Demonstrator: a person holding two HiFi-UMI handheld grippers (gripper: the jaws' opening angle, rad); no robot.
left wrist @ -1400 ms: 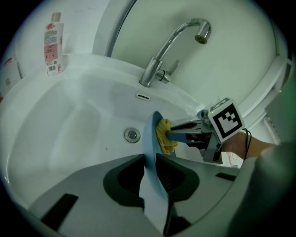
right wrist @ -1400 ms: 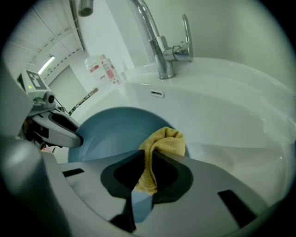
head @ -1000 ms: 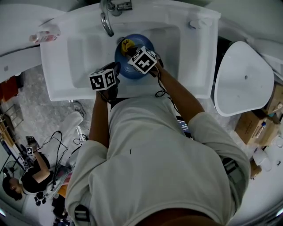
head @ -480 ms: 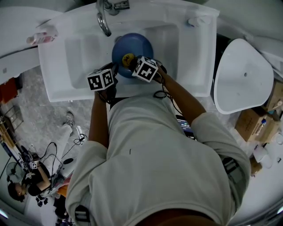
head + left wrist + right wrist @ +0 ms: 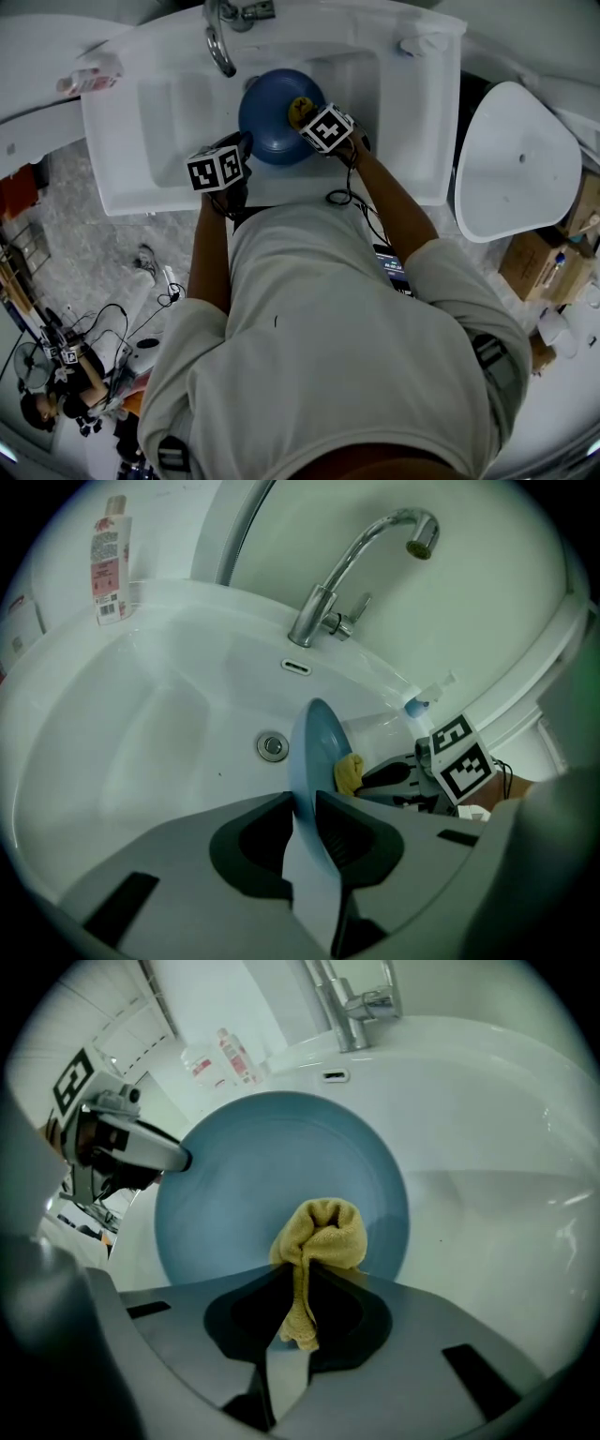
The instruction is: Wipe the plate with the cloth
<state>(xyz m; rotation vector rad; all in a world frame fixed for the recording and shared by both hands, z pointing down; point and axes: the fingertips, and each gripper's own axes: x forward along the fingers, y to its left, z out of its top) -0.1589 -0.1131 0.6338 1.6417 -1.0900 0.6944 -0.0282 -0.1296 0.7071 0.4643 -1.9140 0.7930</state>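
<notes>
A blue plate (image 5: 275, 114) is held on edge over the white sink (image 5: 169, 112). My left gripper (image 5: 302, 829) is shut on the plate's (image 5: 314, 761) rim, at its near left side in the head view. My right gripper (image 5: 302, 1288) is shut on a yellow cloth (image 5: 322, 1233), whose bunched end presses on the plate's (image 5: 253, 1176) face. In the head view the cloth (image 5: 300, 109) shows at the plate's right part, just ahead of the right gripper (image 5: 321, 122). The left gripper (image 5: 236, 155) sits by the plate's lower left edge.
A chrome tap (image 5: 217, 37) rises at the back of the sink, and the drain (image 5: 273, 746) lies in the basin below the plate. A bottle (image 5: 109, 560) stands on the ledge at the left. A white lid-like object (image 5: 516, 164) lies to the right of the sink.
The right gripper and the cloth have slid from the plate's left-middle to its right part. The plate and the left gripper have hardly moved.
</notes>
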